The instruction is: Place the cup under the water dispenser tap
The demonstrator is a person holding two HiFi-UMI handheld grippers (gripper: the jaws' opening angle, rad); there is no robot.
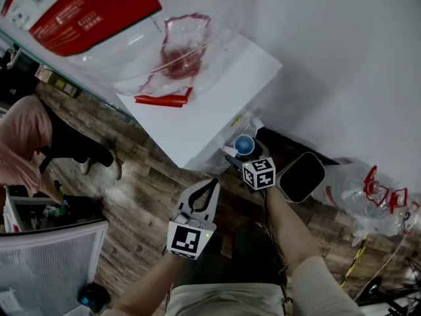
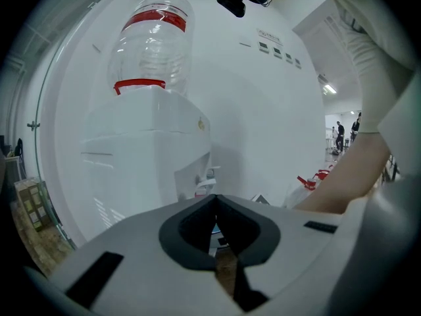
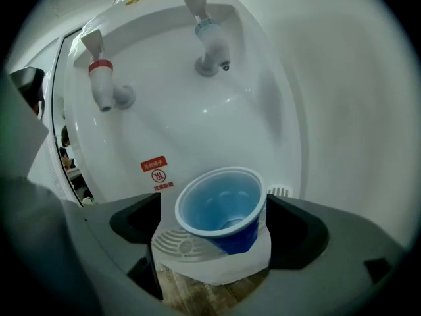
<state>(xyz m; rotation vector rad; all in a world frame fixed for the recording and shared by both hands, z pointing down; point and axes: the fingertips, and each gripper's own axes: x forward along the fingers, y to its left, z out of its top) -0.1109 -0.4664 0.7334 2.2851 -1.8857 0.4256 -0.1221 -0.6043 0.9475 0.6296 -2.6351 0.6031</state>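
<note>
Right hand-held gripper [image 3: 215, 234] | jaws apart flanking cup [image 3: 220, 209] | blue tap [image 3: 209, 39] above

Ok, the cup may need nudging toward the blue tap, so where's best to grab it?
Grip the cup on its side wall just below the rim, coming from the front, one jaw each side. It narrows toward the base and the dispenser stands close behind. The open right gripper straddles it.
</note>
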